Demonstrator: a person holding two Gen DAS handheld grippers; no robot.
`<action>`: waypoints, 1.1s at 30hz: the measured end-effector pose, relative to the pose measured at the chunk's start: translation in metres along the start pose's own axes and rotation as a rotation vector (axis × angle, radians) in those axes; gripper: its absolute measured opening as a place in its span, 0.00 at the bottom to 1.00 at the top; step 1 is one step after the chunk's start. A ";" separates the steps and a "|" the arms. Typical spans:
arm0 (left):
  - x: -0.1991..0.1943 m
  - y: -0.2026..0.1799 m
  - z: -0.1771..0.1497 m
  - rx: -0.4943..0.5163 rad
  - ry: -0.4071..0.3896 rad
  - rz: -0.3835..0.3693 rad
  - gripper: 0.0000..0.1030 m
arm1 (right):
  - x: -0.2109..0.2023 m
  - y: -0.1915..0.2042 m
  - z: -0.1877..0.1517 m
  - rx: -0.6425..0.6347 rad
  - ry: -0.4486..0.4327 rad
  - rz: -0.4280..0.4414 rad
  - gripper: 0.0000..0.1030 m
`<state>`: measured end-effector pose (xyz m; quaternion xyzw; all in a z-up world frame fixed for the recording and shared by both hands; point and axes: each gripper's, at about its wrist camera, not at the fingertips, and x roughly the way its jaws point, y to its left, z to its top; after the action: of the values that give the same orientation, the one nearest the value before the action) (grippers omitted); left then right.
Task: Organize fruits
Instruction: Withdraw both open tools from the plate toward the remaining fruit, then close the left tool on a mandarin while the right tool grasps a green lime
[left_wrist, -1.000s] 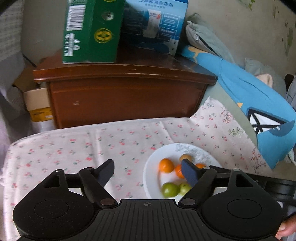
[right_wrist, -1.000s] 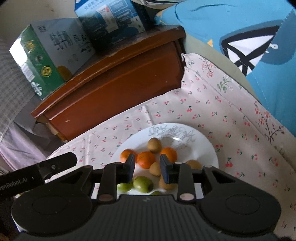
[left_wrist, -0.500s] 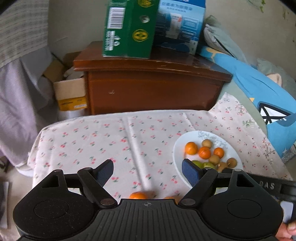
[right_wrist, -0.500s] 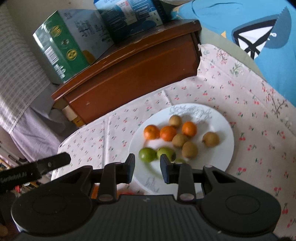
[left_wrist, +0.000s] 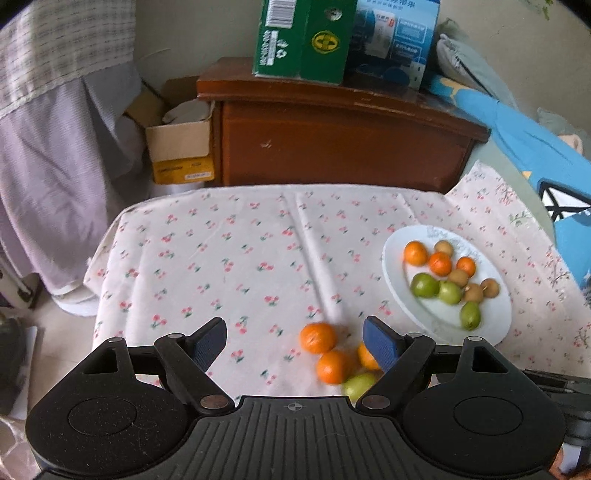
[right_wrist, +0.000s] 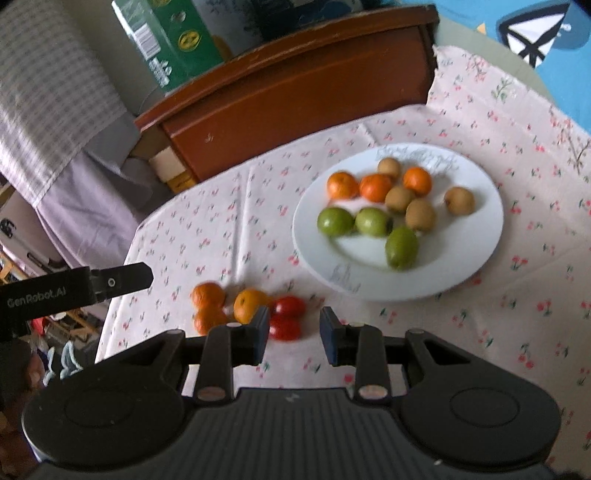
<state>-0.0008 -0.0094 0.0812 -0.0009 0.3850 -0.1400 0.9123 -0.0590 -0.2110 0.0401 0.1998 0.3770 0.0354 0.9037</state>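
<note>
A white plate (left_wrist: 406, 295) (right_wrist: 454, 254) lies on the right of the cherry-print cloth. It holds three oranges, three green fruits and several brown ones. Loose on the cloth near the front are three oranges (left_wrist: 317, 336) (right_wrist: 251, 304), a green fruit (left_wrist: 358, 384) and two red fruits (right_wrist: 290, 305). My left gripper (left_wrist: 295, 334) hangs open above the cloth with the loose oranges just inside its right finger. My right gripper (right_wrist: 294, 332) has its jaws a narrow gap apart, holding nothing. The red fruits lie just ahead of its left finger.
Behind the table stands a brown wooden cabinet (left_wrist: 340, 144) carrying a green box (left_wrist: 303, 37) and a blue box (left_wrist: 395, 37). A cardboard box (left_wrist: 181, 147) sits to its left, draped fabric (left_wrist: 55, 155) farther left, a blue cushion (left_wrist: 535, 158) at right.
Both grippers have drawn back from the plate toward the table's front left. The plate has slid farther off in both views, and the loose oranges and red fruits have come into sight. Jaw widths are unchanged.
</note>
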 end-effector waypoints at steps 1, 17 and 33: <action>0.001 0.002 -0.002 -0.004 0.004 0.006 0.80 | 0.002 0.002 -0.003 -0.004 0.010 0.005 0.31; 0.012 0.036 -0.010 -0.123 0.073 0.059 0.80 | 0.041 0.041 -0.024 -0.160 0.055 0.053 0.31; 0.022 0.027 -0.016 -0.098 0.109 0.061 0.80 | 0.057 0.058 -0.028 -0.272 0.026 0.022 0.30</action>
<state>0.0101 0.0128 0.0515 -0.0263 0.4402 -0.0931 0.8927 -0.0323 -0.1363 0.0065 0.0792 0.3783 0.0984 0.9170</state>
